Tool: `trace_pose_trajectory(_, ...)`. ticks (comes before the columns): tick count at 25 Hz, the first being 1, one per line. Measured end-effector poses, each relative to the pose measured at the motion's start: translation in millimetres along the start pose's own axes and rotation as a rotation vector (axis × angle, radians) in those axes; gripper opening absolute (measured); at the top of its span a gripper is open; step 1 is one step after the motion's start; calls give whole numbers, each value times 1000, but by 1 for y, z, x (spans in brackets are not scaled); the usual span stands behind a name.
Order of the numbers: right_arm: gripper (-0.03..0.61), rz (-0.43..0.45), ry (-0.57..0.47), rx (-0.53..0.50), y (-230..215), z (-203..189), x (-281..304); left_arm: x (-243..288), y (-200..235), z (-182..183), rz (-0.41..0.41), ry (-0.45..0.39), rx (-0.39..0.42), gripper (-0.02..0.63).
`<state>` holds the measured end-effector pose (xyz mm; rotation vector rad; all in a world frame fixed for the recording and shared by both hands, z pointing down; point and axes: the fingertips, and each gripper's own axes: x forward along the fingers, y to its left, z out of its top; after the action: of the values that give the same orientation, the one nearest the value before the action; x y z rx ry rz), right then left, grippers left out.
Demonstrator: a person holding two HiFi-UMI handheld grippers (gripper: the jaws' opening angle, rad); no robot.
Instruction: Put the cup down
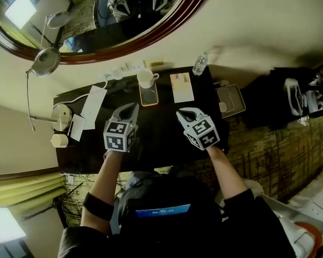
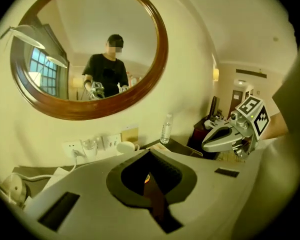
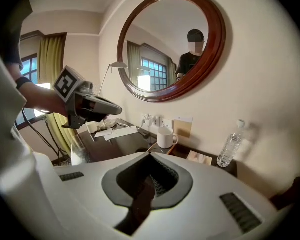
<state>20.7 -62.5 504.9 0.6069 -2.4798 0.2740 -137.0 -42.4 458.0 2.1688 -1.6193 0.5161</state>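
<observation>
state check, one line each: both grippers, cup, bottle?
Left gripper: jaws shut, empty.
Right gripper: jaws shut, empty.
Cup: upright on the desk, not held.
Bottle: upright, capped, at the desk's back edge.

An oval wood-framed mirror (image 1: 97, 20) hangs on the cream wall (image 1: 258, 26) above a dark desk (image 1: 161, 138).

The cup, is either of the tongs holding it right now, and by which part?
Nothing is held. The left tongs and the right tongs are shut and empty; the cup stands on the desk, apart from both.
</observation>
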Motion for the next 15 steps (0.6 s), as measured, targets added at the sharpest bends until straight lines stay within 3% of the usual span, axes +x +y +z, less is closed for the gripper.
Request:
trace_pose_trajectory(4,17,-31,-9,34,-3,-14,-21,-23,-6,-14,42,-36,-87,0)
trace_pose_trajectory(15,17,-53,9,34,13,-53,-43,-51,-23,-46,86,-20,-139,0)
